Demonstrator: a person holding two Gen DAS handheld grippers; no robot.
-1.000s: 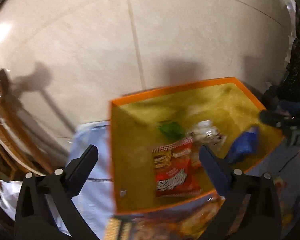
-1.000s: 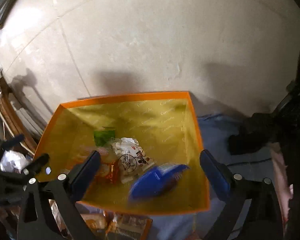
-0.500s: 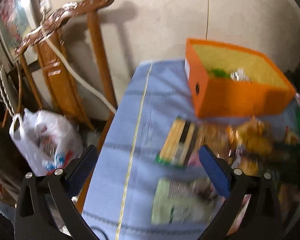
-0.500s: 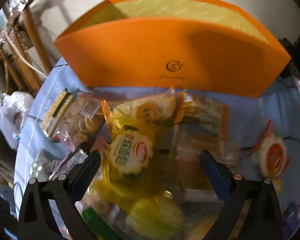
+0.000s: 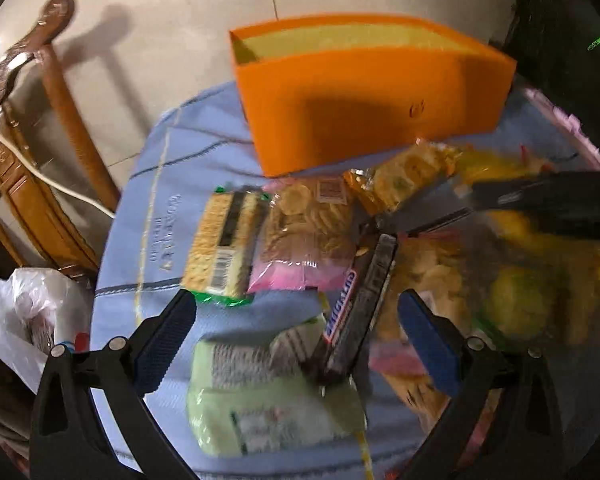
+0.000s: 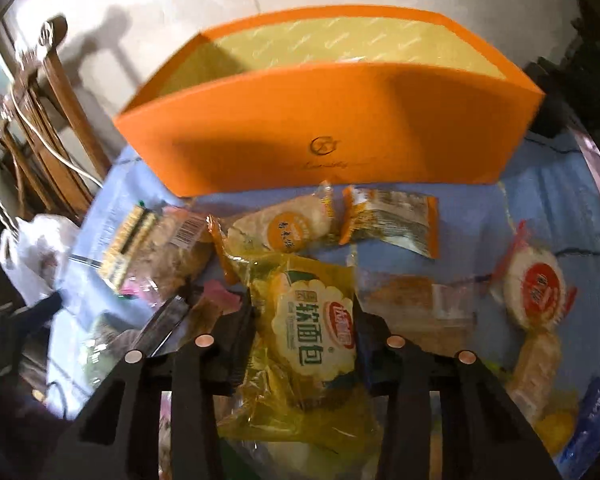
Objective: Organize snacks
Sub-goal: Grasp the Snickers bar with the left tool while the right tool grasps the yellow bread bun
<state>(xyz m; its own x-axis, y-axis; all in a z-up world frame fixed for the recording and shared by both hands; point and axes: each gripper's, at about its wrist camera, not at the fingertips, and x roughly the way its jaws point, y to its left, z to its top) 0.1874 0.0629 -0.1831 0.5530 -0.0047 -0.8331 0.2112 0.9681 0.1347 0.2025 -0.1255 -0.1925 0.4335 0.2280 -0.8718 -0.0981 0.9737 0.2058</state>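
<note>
A second ago both our grippers hung over the open orange cardboard box (image 6: 328, 128), looking down at the packets already lying inside it; now both have swung back and down to the loose pile on the blue cloth worktop (image 5: 156, 208), so one drop is done and the next pick is under way.

Our right gripper (image 6: 304, 320), wide open half a second ago, is closing its jaws on the yellow soft-bread packet (image 6: 312, 320), which lies between them in the middle of the pile, just in front of the box. The pads sit against the wrapper's sides, and we judge the grip nearly made.

Our left gripper (image 5: 296, 332) keeps its jaws spread, holding nothing. Between them lie the dark Snickers bar (image 5: 356, 300) and the pale green packet (image 5: 268, 392) beneath it, which look like the likeliest next targets.

Round orange-label cakes (image 6: 284, 224), an orange foil sachet (image 6: 392, 220), a red-label round cake (image 6: 536, 284), a cracker sleeve (image 5: 224, 244) and a clear bag of round biscuits (image 5: 312, 232) are still out on the cloth, so much remains to be boxed.
</note>
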